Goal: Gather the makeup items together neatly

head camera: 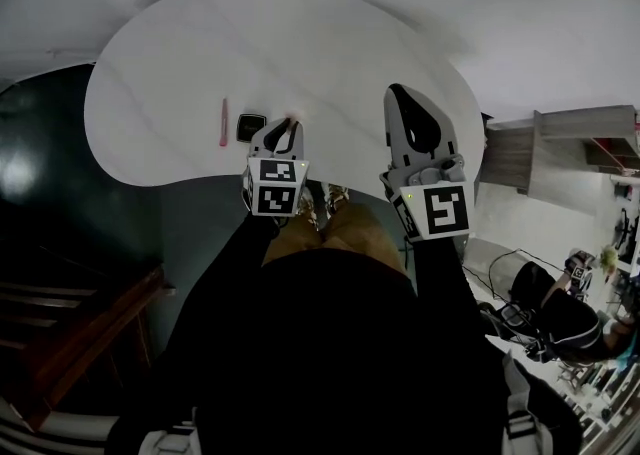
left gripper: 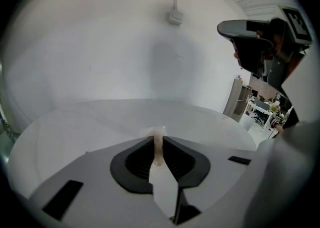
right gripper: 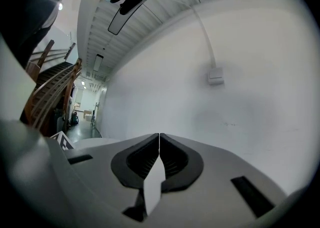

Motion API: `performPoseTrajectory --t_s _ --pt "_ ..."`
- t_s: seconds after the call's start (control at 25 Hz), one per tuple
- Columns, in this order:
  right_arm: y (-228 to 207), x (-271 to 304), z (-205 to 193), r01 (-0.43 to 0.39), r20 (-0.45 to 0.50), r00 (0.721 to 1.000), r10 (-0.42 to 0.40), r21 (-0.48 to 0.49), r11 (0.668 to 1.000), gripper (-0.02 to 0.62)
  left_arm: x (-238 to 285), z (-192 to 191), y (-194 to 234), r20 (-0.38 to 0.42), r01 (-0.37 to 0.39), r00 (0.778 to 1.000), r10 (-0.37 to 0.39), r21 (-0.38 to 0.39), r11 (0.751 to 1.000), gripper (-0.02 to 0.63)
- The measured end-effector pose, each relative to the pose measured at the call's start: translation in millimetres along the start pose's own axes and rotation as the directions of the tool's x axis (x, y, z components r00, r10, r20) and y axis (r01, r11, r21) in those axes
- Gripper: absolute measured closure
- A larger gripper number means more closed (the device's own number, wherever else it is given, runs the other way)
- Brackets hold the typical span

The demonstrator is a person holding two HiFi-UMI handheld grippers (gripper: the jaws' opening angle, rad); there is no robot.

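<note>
A white rounded table point(head camera: 300, 53) carries a slim pink stick point(head camera: 224, 123) and, just right of it, a small dark square compact point(head camera: 250, 127). Immediately right of the compact, my left gripper point(head camera: 284, 129) is over the table's near edge. In the left gripper view this gripper point(left gripper: 158, 139) is shut on a thin pale pinkish tube point(left gripper: 158, 148) that pokes out past the tips. My right gripper point(head camera: 399, 95) hovers over the table's right part; its jaws point(right gripper: 159, 138) are shut with nothing between them. It also shows in the left gripper view as the right gripper point(left gripper: 250, 29).
A white wall with a small box and cable point(right gripper: 216, 75) rises behind the table. A wooden cabinet point(head camera: 520, 153) stands to the right, dark wooden steps point(head camera: 70, 323) to the left. A seated person point(head camera: 560, 318) is at the lower right.
</note>
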State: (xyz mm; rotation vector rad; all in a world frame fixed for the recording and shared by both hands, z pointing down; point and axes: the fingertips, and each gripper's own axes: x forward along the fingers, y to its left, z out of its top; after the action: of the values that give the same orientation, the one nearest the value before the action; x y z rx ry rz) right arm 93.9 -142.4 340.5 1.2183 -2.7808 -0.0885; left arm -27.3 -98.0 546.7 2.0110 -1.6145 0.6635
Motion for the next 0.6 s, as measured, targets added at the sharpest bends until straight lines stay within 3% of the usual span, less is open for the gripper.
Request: performPoseTrajectory --t_s 0.6 --pt "-19 -16 -14 0.059 -0.069 0.996 -0.061 -0.034 0.998 0.568 40 -58 10 -0.147 -0.025 0.989 0.013 -0.082 0.996 0.522"
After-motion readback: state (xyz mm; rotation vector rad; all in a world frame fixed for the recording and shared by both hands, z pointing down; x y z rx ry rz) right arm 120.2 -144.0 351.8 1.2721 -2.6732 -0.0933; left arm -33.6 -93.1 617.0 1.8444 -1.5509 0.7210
